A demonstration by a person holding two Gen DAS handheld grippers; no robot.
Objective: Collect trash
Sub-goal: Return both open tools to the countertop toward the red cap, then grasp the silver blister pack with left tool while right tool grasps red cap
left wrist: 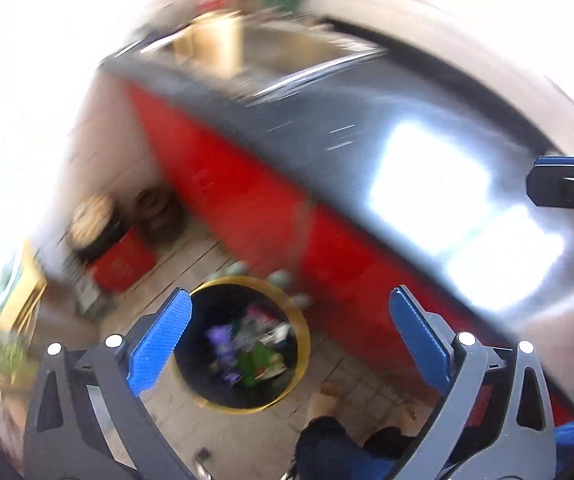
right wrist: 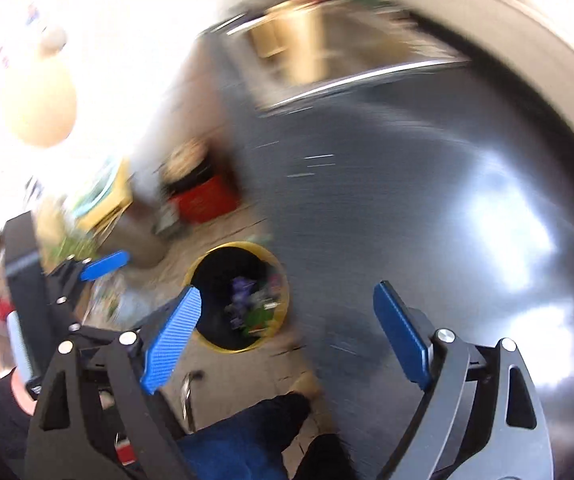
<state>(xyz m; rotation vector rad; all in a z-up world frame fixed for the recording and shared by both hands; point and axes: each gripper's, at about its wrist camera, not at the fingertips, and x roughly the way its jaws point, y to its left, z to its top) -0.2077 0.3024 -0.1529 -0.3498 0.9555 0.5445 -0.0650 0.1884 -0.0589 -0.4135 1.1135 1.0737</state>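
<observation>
Both grippers, left gripper (left wrist: 289, 332) & right gripper (right wrist: 287, 336), gape wide w/ nothing between. Trash (left wrist: 251, 344) sits in yellow-rimmed bin (left wrist: 305, 332) on floor beside table (left wrist: 327, 128). I'd judge it light, crumply wrappers; pinch by an edge.

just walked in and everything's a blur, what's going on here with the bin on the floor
A person is collecting trash with a pair of tongs in each hand. Both the left tongs and the right tongs are open with nothing between them, above a yellow-rimmed bin on the tiled floor beside a red-fronted counter. The bin already holds colourful scraps. The dark countertop looks bare where it shows, though the blur hides detail.
</observation>
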